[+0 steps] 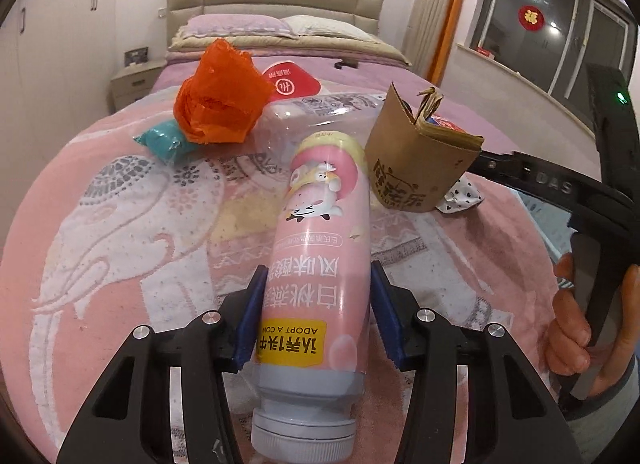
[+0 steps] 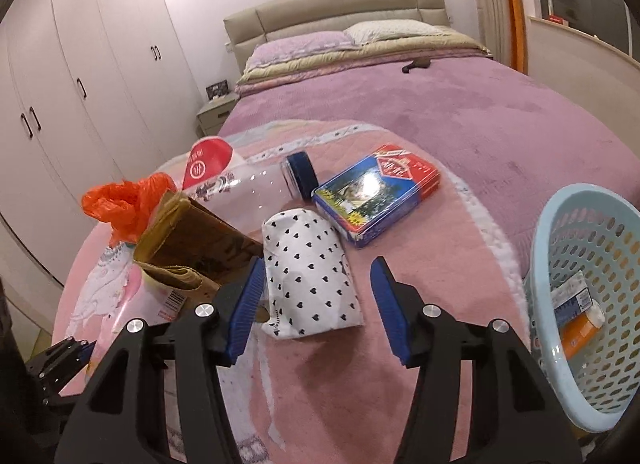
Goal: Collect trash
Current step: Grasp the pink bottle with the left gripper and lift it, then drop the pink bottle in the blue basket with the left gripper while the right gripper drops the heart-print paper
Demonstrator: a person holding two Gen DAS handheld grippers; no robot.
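My left gripper (image 1: 318,304) is shut on a pink yogurt bottle (image 1: 320,264) with a grey cap, lying along the fingers above the pink blanket. Beyond it lie an orange plastic bag (image 1: 220,96), a clear plastic bottle (image 1: 316,112) and a brown paper sleeve (image 1: 416,160). My right gripper (image 2: 316,304) is open, its blue pads on either side of a white heart-print pouch (image 2: 312,272) on the blanket. A blue and red card box (image 2: 376,192), the clear bottle (image 2: 256,188), the paper sleeve (image 2: 192,248) and the orange bag (image 2: 124,204) lie around it.
A light blue perforated basket (image 2: 580,304) with some packets inside lies tilted at the right. A red-lidded container (image 2: 208,164) sits behind the clear bottle. The bed's purple cover (image 2: 480,104), pillows and headboard are beyond; wardrobes stand at left.
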